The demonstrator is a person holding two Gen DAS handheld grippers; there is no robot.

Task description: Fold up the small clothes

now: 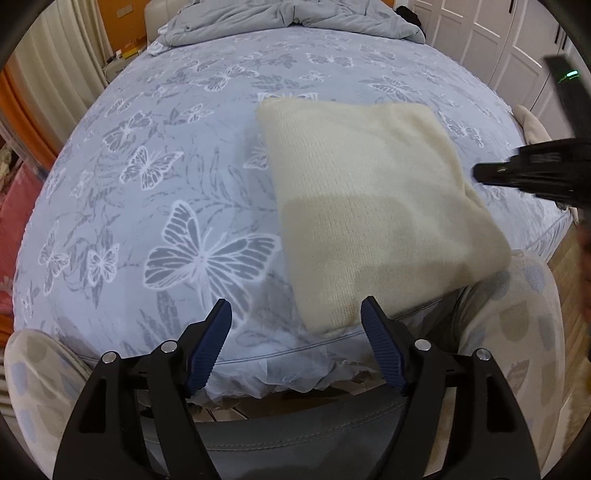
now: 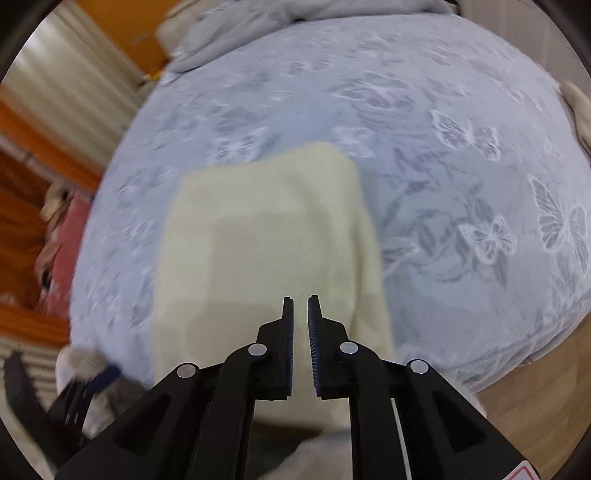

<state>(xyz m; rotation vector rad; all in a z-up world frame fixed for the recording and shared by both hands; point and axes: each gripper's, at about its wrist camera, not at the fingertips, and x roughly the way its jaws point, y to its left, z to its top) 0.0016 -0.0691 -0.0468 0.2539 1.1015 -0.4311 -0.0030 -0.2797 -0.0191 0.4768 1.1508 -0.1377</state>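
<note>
A cream knitted garment point(image 1: 369, 206) lies folded into a neat rectangle on the bed, near its front edge; it also shows in the right wrist view point(image 2: 266, 236). My left gripper point(image 1: 295, 314) is open and empty, held above the bed's front edge just left of the garment's near corner. My right gripper point(image 2: 301, 301) hovers over the garment's near end with its jaws almost closed, a narrow gap between them and nothing held. The right gripper also shows in the left wrist view point(image 1: 480, 173), by the garment's right edge.
The bed point(image 1: 147, 206) has a blue sheet with white butterflies. A rumpled grey-blue duvet point(image 1: 288, 18) lies at the far end. White wardrobe doors point(image 1: 498, 40) stand to the right. My legs in patterned trousers point(image 1: 517, 314) are at the bed's front edge.
</note>
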